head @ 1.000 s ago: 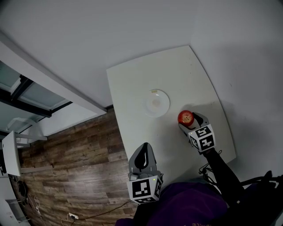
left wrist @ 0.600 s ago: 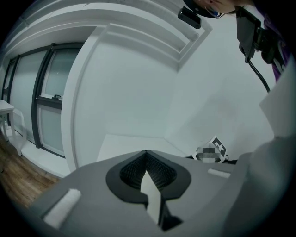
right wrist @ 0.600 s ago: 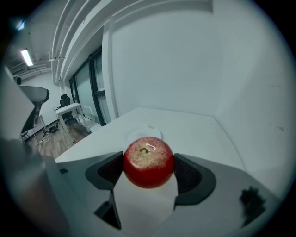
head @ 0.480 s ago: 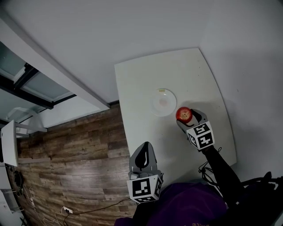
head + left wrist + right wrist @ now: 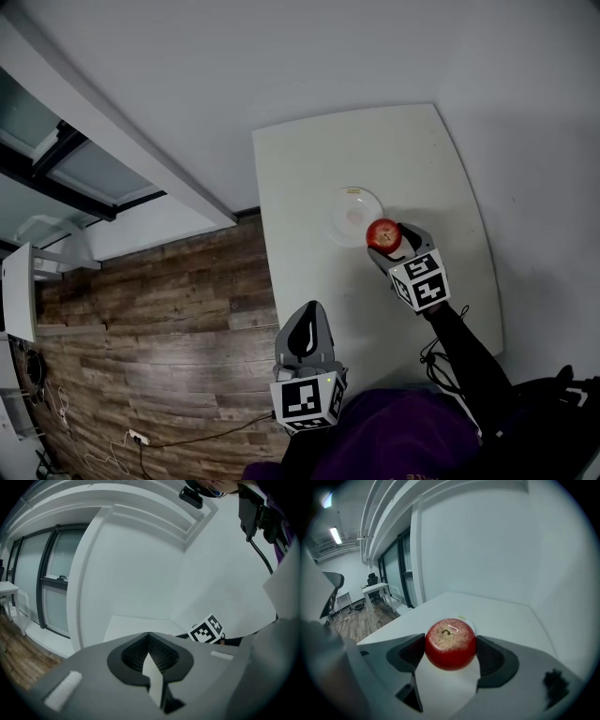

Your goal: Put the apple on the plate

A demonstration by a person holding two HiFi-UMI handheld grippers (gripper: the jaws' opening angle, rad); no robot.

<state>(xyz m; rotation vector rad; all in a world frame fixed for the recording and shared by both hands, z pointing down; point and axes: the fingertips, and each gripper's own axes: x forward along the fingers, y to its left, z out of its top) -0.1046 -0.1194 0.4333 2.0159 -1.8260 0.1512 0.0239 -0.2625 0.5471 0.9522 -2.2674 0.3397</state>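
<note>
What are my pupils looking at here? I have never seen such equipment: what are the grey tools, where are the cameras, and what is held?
A person holds two hand tools, each a gripper with two jaws. One picture comes from a camera on the person's head, looking down; the other two come from cameras riding on the grippers. On the white table lies a white plate. The right gripper clamps a red apple by the plate's edge. The left gripper is shut and empty.

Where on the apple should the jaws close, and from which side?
Across the apple's widest middle, jaws on opposite flanks, coming in level from the side, since it is round with its stem up. The right hand-held gripper holds it just so.
</note>
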